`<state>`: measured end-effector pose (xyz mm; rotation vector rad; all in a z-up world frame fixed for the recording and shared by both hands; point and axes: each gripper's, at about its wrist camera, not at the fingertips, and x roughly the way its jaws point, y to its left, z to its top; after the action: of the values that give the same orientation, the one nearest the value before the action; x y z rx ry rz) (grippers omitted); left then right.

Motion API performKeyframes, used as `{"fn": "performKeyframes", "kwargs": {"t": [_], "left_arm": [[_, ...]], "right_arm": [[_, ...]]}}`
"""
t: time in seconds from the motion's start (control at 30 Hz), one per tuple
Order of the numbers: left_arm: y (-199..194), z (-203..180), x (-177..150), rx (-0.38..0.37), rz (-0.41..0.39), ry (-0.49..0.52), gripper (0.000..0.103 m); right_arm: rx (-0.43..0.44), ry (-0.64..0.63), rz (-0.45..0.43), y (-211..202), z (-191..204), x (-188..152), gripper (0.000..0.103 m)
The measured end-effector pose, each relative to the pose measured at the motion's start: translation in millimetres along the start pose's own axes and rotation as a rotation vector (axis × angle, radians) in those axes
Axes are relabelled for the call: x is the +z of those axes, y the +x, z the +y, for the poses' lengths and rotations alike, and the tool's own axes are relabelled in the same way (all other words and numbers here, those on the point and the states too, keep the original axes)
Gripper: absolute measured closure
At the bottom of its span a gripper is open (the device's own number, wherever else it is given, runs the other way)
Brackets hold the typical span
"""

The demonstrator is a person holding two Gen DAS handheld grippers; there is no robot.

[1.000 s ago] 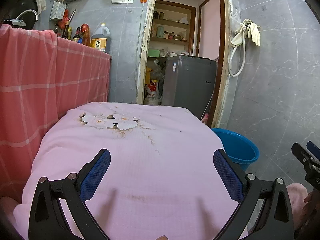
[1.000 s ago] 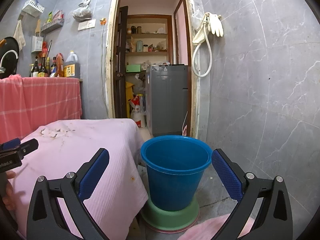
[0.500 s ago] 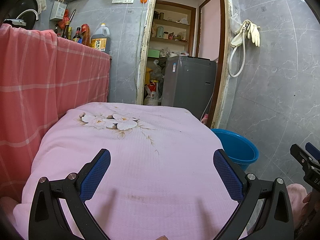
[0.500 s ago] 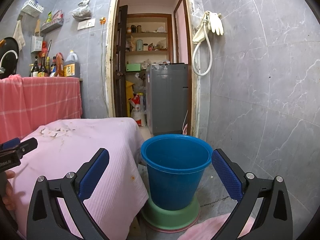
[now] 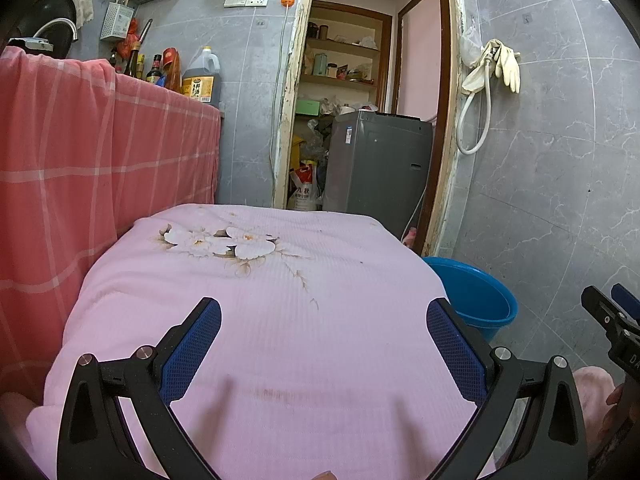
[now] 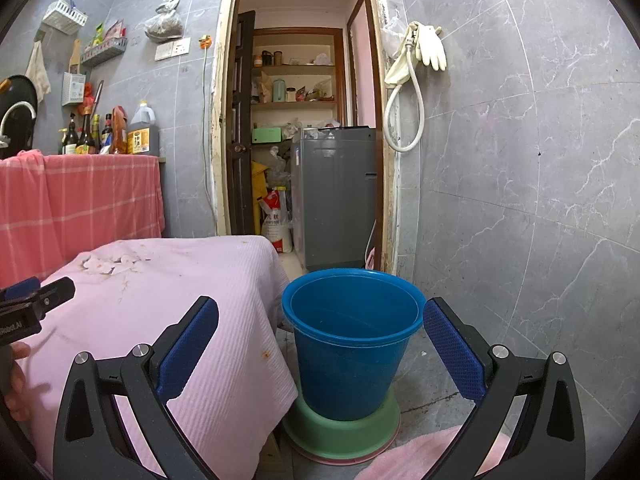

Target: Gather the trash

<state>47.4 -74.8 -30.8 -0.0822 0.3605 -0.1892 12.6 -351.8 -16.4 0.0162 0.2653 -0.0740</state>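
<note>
A pink cloth [image 5: 280, 320] with a white flower print covers a low table [image 6: 160, 300]. No loose trash shows on it. To its right stands a blue bucket [image 6: 352, 340] on a green base [image 6: 344, 436]; the same blue bucket [image 5: 476, 296] peeks past the table edge in the left wrist view. My left gripper [image 5: 323, 344] hovers open over the near part of the cloth, holding nothing. My right gripper [image 6: 320, 340] is open, with the bucket framed between its fingers further ahead. Each gripper shows at the edge of the other's view.
A counter draped in red checked cloth [image 5: 100, 152] with bottles [image 6: 112, 132] stands at the left. Behind the table an open doorway [image 6: 304, 120] leads to shelves and a grey appliance [image 5: 376, 168]. Grey tiled wall [image 6: 520, 200] with hanging gloves and a hose closes the right side.
Almost nothing has moved. Both grippers stay open and hold their places with only a slight drift.
</note>
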Motion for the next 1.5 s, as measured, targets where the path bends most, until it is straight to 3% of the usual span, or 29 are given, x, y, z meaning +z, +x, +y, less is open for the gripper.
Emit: {"fn": "performKeyframes", "kwargs": {"t": [1.5], "left_arm": [[-0.3,3.4,-2.0,-0.004,0.003,-0.003,0.002]], "right_arm": [[0.0,0.0,0.003,-0.5,1.2,1.6,0.0]]}}
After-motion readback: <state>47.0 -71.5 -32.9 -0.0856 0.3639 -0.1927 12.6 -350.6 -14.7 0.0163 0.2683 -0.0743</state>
